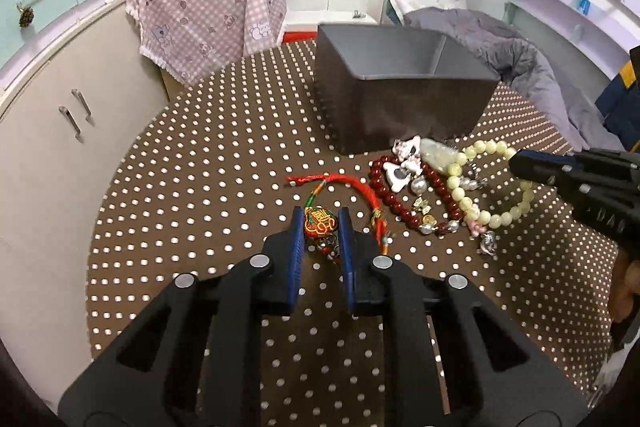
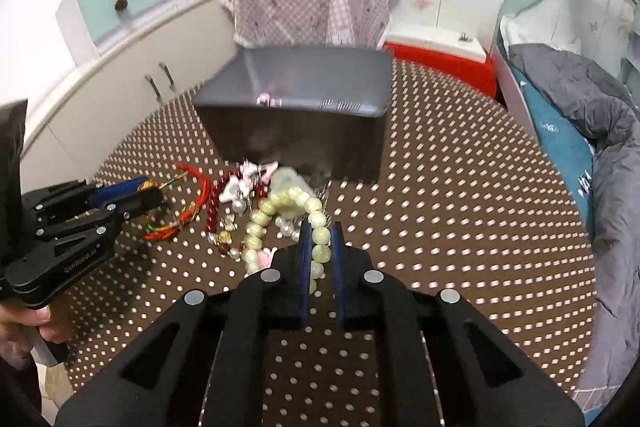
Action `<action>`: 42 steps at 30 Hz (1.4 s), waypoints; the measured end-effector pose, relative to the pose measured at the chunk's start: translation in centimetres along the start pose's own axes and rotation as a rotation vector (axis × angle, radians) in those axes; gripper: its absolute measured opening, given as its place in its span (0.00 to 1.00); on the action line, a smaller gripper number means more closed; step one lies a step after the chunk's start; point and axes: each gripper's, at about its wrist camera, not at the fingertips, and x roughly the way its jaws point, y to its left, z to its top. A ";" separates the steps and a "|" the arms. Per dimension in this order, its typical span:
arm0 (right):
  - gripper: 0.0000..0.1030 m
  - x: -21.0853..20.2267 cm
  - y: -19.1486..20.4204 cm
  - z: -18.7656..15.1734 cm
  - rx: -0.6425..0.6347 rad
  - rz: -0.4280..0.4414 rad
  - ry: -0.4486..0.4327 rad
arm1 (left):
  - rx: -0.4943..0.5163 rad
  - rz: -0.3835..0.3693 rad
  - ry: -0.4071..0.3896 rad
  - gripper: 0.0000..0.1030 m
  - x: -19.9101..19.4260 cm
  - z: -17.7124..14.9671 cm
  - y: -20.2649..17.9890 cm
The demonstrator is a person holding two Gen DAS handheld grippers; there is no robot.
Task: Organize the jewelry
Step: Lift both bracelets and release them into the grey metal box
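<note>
A pile of jewelry lies on the brown dotted tablecloth [image 1: 200, 187] in front of a grey box [image 1: 400, 87]. My left gripper [image 1: 322, 227] is shut on the embroidered charm of a red cord bracelet [image 1: 320, 223]; it shows from the side in the right wrist view [image 2: 136, 193]. My right gripper [image 2: 320, 239] is shut on a pale green bead bracelet [image 2: 316, 223], also seen in the left wrist view [image 1: 476, 203], where the right gripper [image 1: 520, 163] comes in from the right. A dark red bead bracelet [image 1: 384, 187] and white charms [image 1: 404, 163] lie between them.
The grey box [image 2: 296, 107] stands open just behind the pile. A pink checked cloth [image 1: 208, 7] covers something at the table's back. White cabinets [image 1: 60, 147] stand to the left, and a bed with a grey quilt [image 2: 592, 107] to the right.
</note>
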 end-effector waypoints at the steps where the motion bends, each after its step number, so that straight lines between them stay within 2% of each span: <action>1: 0.08 -0.7 -0.3 0.2 0.004 0.008 -0.013 | -0.002 -0.002 -0.010 0.16 -0.5 0.1 0.0; 11: 0.08 -6.0 -1.3 1.8 -0.001 0.021 -0.133 | -0.009 -0.022 -0.092 0.16 -4.2 1.3 0.2; 17: 0.08 -9.4 -1.0 4.2 -0.033 0.029 -0.222 | -0.001 -0.037 -0.168 0.16 -7.2 3.2 0.7; 23: 0.08 -11.5 -0.2 7.5 -0.071 0.024 -0.311 | 0.034 -0.035 -0.283 0.16 -10.4 7.1 0.2; 28: 0.08 -12.1 -0.1 10.2 -0.086 0.033 -0.364 | 0.057 -0.050 -0.351 0.16 -11.4 10.7 -0.8; 33: 0.08 -11.8 -0.3 12.4 -0.087 0.071 -0.377 | 0.066 -0.085 -0.358 0.16 -10.6 13.2 -1.8; 42: 0.08 -7.2 -0.5 14.8 -0.080 0.093 -0.289 | 0.052 -0.124 -0.261 0.16 -5.7 15.8 -2.6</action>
